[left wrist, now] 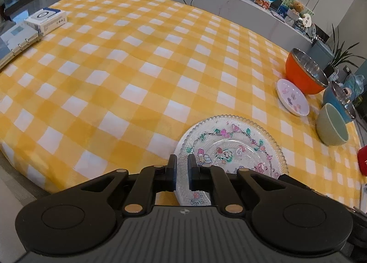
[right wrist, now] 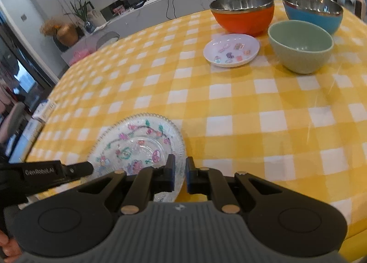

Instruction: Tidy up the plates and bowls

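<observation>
Glass plate [left wrist: 231, 146], both grippers pinching rim

Yellow-white checked tablecloth [right wrist: 252, 107]; clear floral glass plate [right wrist: 137, 143]; orange bowl [right wrist: 243, 19], blue bowl [right wrist: 321, 19], green bowl [right wrist: 300, 54]

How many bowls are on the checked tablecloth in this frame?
3. The orange bowl sits at the far side behind the small white plate; the blue bowl stands to its right; the green bowl sits nearer, in front of the blue one. None appears hidden.
</observation>
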Available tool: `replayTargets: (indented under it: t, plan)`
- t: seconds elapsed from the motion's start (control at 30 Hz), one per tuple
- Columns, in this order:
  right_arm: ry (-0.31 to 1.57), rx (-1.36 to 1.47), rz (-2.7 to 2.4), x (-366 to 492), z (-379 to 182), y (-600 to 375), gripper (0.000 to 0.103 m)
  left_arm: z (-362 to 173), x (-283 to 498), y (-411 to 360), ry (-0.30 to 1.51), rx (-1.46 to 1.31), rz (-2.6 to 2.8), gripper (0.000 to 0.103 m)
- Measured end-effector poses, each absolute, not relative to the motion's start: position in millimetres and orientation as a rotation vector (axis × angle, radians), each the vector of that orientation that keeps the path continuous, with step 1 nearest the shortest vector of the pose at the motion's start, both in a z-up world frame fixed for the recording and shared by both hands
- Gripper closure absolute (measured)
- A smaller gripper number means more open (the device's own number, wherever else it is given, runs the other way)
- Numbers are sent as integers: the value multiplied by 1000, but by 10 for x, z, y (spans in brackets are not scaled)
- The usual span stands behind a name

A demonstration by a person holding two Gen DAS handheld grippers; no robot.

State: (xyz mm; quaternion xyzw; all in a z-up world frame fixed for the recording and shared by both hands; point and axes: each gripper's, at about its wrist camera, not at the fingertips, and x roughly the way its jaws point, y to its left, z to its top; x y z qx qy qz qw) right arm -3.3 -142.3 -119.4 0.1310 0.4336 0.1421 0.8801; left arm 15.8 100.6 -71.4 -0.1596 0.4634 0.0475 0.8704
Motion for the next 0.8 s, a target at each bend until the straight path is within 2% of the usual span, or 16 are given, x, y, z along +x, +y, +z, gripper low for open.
replayTargets:
  t: [0.23, 0.4, 0.57, 0.7, 0.8]
  plan:
    - [886, 218, 292, -64, -1184, -1368, 97, -700, 154, 918, 965, -259, 113, 94]
    - [864, 154, 291, -101, -1168, -1289, 96, -696, 153, 875, 967, -218, 126, 86]
    - [862, 175, 288, -109, -1155, -1313, 93, -643, 127, 907, 944, -239, 128, 85]
    - [862, 222, 271, -97, -1120, -1387, 79, -529, 113, 895, 906, -247, 118, 76]
    - [864, 262, 254, -67, -1081, -1466, 79, -417, 148, 833, 885, -253, 75, 72]
